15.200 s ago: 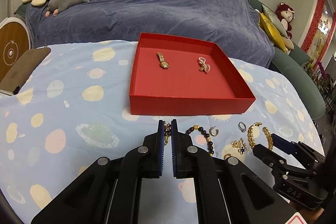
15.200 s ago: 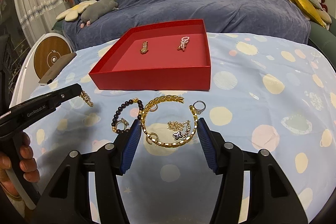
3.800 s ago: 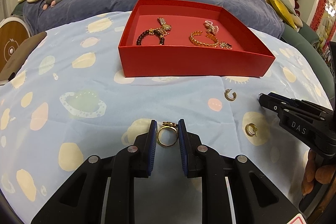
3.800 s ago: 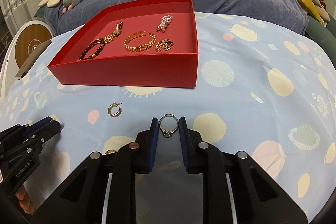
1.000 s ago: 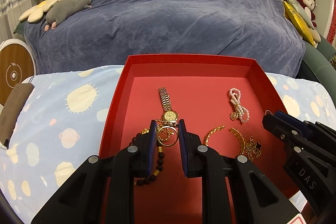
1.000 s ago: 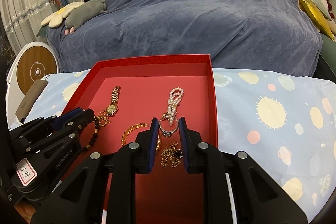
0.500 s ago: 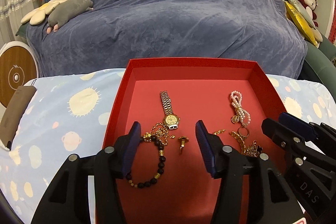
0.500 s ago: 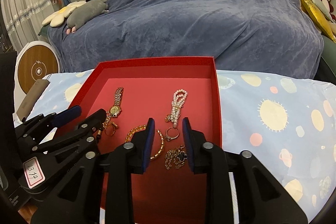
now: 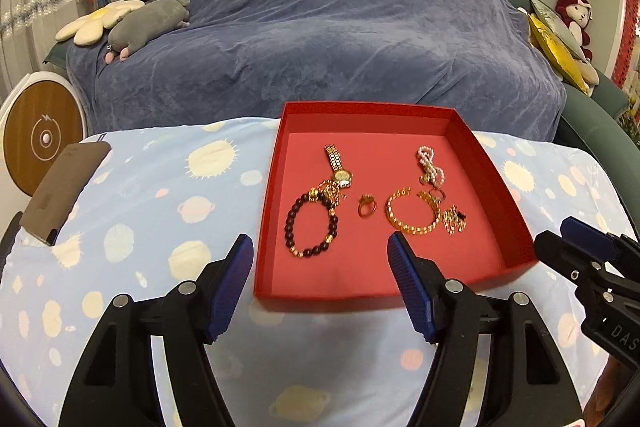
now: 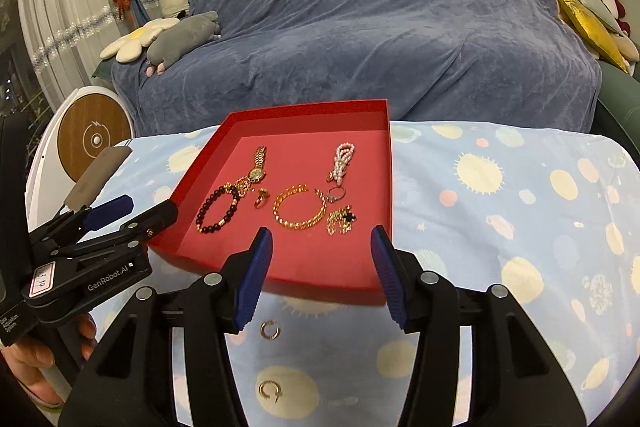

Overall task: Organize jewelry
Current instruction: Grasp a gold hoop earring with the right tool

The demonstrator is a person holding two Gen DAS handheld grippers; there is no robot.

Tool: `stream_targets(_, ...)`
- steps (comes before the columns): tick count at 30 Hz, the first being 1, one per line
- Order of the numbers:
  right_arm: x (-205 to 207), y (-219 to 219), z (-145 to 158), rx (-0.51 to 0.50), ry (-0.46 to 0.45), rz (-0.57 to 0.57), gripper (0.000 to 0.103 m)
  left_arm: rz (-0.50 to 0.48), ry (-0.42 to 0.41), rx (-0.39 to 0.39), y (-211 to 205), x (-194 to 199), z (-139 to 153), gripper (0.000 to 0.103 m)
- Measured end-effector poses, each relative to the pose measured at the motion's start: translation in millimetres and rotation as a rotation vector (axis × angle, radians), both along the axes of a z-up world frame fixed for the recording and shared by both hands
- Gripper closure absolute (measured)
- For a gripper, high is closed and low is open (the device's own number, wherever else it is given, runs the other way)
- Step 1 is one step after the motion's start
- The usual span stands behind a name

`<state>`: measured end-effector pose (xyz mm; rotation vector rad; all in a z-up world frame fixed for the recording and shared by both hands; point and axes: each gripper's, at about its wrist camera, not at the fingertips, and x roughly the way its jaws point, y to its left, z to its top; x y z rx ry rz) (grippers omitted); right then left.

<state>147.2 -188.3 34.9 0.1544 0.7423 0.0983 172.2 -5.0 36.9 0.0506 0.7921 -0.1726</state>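
Red tray (image 9: pixel 496 163) holds watch, bracelets, rings; two gold hoop earrings (image 10: pixel 270 329) on cloth.

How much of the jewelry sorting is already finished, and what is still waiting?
Done: the red box holds the watch, bead bracelet, gold bracelet, pearl piece and both rings. In hand: nothing; both grippers have just been opening and are empty. Left: two hoop earrings on the cloth.

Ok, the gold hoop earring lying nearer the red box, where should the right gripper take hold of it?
Grip the gold hoop earring across its curved band, coming down from above. It lies flat on the blue patterned cloth, so only the rim offers a hold. The right gripper stands open.
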Motion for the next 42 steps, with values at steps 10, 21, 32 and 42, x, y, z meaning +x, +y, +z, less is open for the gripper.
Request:
stream_targets(10, -67.6, 27.5, -36.6, 0.033, 0.101, 0.055, 0.048, -0.012, 0.056, -0.019, 23.1, -63.4, -19.9, 0.036)
stream_targets(21, -74.8, 54.9, -68.3, -0.055, 0.131, 0.097, 0.048, 0.008, 0.102, 0.025, 39.9, -71.3, -51.5, 0.033)
stream_targets(32, -65.8, 58.8, -82.1, -0.08, 0.153, 0.097, 0.048, 0.005, 0.133, 0.029, 48.0, -68.9, -64.4, 0.032)
stream_targets(42, -60.5, 60.8, -87.2, -0.095, 0.158, 0.101, 0.059, 0.001, 0.142, 0.032, 51.2, -71.3, -67.5, 0.031)
